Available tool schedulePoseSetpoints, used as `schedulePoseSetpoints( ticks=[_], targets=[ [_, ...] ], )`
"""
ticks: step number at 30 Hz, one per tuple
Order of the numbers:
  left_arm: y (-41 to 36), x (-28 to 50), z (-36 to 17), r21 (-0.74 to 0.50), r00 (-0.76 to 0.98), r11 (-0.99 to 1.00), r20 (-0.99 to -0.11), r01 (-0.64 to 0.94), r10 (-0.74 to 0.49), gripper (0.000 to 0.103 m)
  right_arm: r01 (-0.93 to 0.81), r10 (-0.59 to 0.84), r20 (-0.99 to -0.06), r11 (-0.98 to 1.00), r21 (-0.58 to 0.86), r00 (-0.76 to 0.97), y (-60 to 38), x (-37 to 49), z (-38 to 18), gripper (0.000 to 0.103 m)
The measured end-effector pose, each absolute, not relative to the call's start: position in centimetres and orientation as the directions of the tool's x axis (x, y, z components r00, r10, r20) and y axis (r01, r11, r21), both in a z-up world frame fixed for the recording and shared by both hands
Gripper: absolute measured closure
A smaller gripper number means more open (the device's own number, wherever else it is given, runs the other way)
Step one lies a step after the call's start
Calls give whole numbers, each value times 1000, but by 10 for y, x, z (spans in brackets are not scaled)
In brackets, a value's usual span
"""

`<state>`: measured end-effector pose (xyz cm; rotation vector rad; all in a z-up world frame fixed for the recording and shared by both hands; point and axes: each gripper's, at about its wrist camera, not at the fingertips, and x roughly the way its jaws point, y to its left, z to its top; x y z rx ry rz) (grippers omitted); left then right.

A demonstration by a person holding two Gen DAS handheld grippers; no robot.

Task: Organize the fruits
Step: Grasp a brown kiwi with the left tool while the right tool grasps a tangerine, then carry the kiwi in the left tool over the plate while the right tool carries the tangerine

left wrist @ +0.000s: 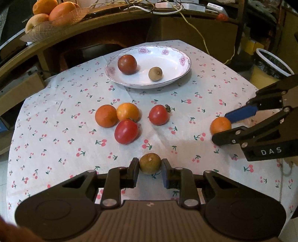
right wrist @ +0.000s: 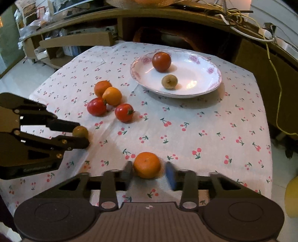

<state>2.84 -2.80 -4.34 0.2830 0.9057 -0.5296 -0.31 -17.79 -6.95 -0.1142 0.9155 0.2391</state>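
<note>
Cherry-print tablecloth [left wrist: 204, 89]; plate [left wrist: 173, 55] holds tomato [left wrist: 127, 64], longan [left wrist: 155, 73].

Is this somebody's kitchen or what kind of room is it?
Probably a room in someone's home, maybe a living or dining area, not clearly a kitchen. A cherry-print tablecloth covers a small table holding a flowered plate, a wooden shelf carries tangled cables, and a lined bin stands nearby.

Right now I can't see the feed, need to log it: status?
Left gripper around small brown fruit. Right gripper brackets orange, gap at blue pad. Plate holds two. Four fruits loose between.
</note>
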Motion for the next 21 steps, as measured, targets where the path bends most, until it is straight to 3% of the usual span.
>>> schedulePoseSetpoints(
  ticks=[11,12,13,15,21],
  targets=[
    [-27,29,-45,15,508,836,-800,549,-319,63,-265,183,-785,964,25,592,-184,-4,-71,54],
    [-27,29,-45,18,509,836,-800,549,-318,63,-266,181,-784,964,21,594,-184,-5,-71,55],
    [-27,29,-44,18,509,836,-800,548,-317,63,-268,178,-784,963,15,595,-183,-5,-71,64],
    [-27,29,-44,3,498,832,-803,554,-329,72,-279,186,-789,960,20,585,-181,-7,-70,73],
    [-33,28,-34,17,512,827,-792,562,-331,72,-271,174,-782,963,6,599,-178,-6,-64,74]
  ],
)
